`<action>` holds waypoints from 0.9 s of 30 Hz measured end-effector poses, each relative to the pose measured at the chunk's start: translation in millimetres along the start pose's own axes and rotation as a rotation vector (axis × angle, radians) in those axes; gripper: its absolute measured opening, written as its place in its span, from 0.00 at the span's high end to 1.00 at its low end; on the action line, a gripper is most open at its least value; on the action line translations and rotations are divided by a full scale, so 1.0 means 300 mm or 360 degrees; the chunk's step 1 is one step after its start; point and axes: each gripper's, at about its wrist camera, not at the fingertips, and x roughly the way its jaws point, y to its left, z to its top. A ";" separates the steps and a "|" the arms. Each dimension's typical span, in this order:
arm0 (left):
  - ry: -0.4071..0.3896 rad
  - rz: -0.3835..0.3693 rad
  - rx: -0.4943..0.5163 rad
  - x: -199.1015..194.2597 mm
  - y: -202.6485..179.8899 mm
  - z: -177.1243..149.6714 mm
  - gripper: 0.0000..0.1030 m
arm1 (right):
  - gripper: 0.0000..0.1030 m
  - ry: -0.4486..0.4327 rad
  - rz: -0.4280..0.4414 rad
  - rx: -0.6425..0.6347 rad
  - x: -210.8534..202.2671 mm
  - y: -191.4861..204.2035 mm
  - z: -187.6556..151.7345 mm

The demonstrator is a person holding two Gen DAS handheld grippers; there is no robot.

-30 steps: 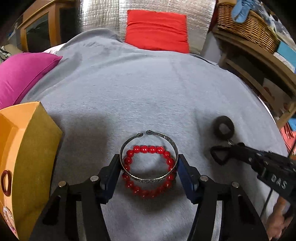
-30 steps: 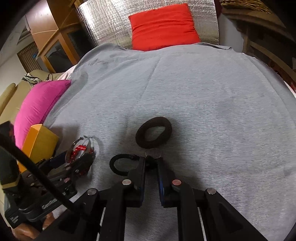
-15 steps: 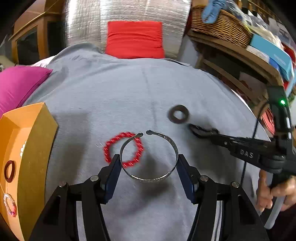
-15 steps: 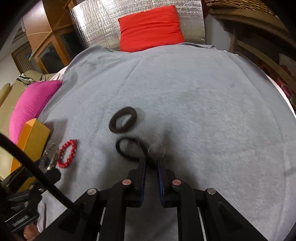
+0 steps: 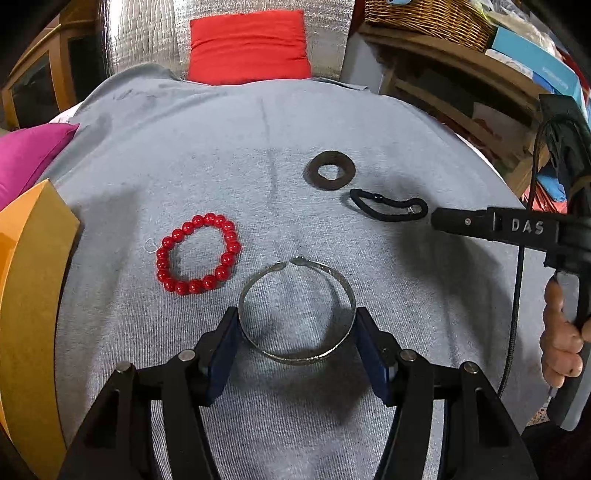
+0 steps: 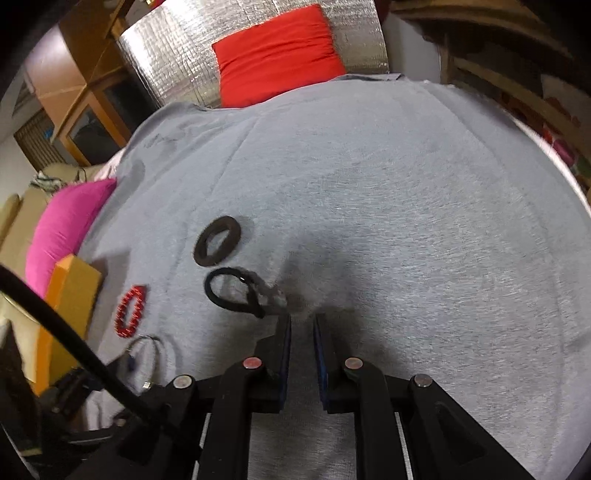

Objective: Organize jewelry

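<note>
My left gripper (image 5: 297, 321) is shut on a silver open bangle (image 5: 295, 354), holding it by its two sides just above the grey cloth (image 5: 258, 147). To its left on the cloth lies a red bead bracelet (image 5: 197, 254) (image 6: 131, 312). My right gripper (image 6: 301, 325) (image 5: 437, 221) has its jaws opening, and nothing is between them. A black hair tie (image 6: 229, 291) (image 5: 388, 208) lies flat just ahead and left of its fingertips. Beyond the hair tie sits a dark brown ring (image 6: 218, 242) (image 5: 330, 170).
An orange box (image 5: 29, 295) (image 6: 70, 295) stands at the cloth's left edge beside a pink cushion (image 5: 26, 155). A red cushion (image 5: 247, 48) leans at the back. Wooden shelves and a wicker basket (image 5: 428, 18) stand at the right. A hand (image 5: 561, 339) holds the right gripper's handle.
My left gripper moved right with the bangle, leaving the red bracelet on the cloth. My right gripper carried the black hair tie right, then let it go beside the dark ring.
</note>
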 end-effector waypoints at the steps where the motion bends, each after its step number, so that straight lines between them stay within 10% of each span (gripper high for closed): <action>1: 0.0006 -0.0006 0.0005 0.003 0.001 0.001 0.38 | 0.72 0.0010 0.0029 0.0020 0.002 -0.001 0.007; 3: 0.0008 -0.0017 0.0027 0.006 -0.002 0.001 0.35 | 0.51 0.0017 0.0058 0.0044 0.008 0.005 0.015; 24: -0.0031 -0.0027 0.0068 0.003 0.004 -0.005 0.39 | 0.51 -0.0024 0.0068 0.0044 0.043 0.084 0.050; 27: -0.0033 -0.0033 0.0052 0.001 0.000 -0.002 0.39 | 0.66 0.0007 0.0002 0.0030 0.081 0.108 0.043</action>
